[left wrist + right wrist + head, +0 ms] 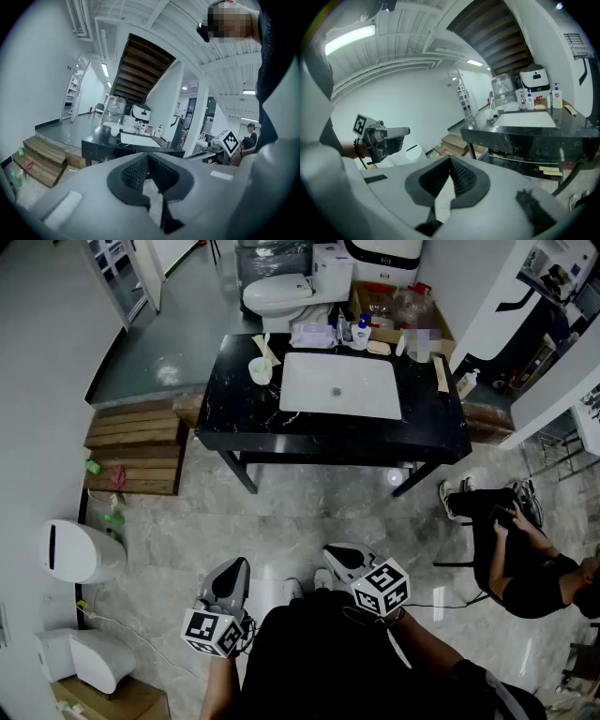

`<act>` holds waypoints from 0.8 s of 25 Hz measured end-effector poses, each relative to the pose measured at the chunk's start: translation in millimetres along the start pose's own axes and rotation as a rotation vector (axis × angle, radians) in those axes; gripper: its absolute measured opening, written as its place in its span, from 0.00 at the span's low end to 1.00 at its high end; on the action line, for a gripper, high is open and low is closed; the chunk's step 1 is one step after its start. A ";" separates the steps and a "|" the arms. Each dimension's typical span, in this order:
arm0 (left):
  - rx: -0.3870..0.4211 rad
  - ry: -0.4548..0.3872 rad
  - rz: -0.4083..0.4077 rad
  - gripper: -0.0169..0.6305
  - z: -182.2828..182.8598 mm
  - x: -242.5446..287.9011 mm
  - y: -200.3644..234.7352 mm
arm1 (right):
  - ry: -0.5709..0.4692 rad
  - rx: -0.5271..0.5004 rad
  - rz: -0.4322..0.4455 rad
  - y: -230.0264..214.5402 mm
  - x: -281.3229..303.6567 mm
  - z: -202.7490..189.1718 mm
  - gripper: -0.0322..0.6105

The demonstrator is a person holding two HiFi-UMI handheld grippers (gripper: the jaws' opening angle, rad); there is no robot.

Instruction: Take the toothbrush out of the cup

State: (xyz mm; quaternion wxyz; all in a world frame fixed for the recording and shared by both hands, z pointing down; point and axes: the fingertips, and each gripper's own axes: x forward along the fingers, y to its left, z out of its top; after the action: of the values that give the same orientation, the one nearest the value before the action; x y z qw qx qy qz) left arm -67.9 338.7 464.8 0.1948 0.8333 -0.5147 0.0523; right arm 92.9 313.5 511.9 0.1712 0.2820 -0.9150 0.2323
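A small white cup (260,370) stands on the black counter (234,418), left of the white sink (340,384). A pale toothbrush (267,349) leans out of the cup toward the back. In the left gripper view the cup (115,130) shows small and far off. My left gripper (230,570) and right gripper (336,553) are held close to my body, well short of the counter. Both are shut with nothing between the jaws. The left gripper (148,157) points at the counter's left end, and the right gripper (450,160) points to the left of the counter (525,136).
Bottles (361,331) and a soap dish line the back of the sink. A toilet (281,292) stands behind the counter and wooden steps (136,451) lie at its left. A person (525,559) sits at the right. White bins (80,549) stand at the left.
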 end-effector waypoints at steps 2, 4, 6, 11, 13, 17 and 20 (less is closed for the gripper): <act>0.004 0.001 0.002 0.04 -0.6 5.7 1.0 | -0.004 -0.001 0.006 -3.7 1.3 1.4 0.07; 0.006 0.001 0.007 0.04 0.0 10.8 1.4 | 0.000 -0.001 0.014 -6.8 2.0 1.0 0.07; 0.003 -0.004 0.013 0.04 2.6 15.3 0.1 | 0.005 0.003 0.022 -10.4 0.4 0.5 0.07; 0.012 -0.006 0.037 0.04 9.1 25.8 -8.1 | -0.008 -0.032 0.075 -19.8 -6.9 6.2 0.07; 0.014 -0.010 0.054 0.04 9.5 29.6 -11.8 | -0.012 -0.068 0.088 -27.0 -8.7 7.7 0.07; 0.005 -0.014 0.078 0.04 9.4 36.9 -22.3 | -0.024 -0.060 0.096 -49.7 -11.6 10.0 0.07; 0.000 0.000 0.087 0.04 5.8 42.9 -28.4 | -0.038 -0.030 0.093 -62.1 -15.9 11.5 0.07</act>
State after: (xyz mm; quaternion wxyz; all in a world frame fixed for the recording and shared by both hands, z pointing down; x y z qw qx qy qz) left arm -23.7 311.7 464.1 0.1921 0.8102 -0.5505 0.0608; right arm 140.2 268.9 515.7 0.1471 0.2406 -0.9336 0.2209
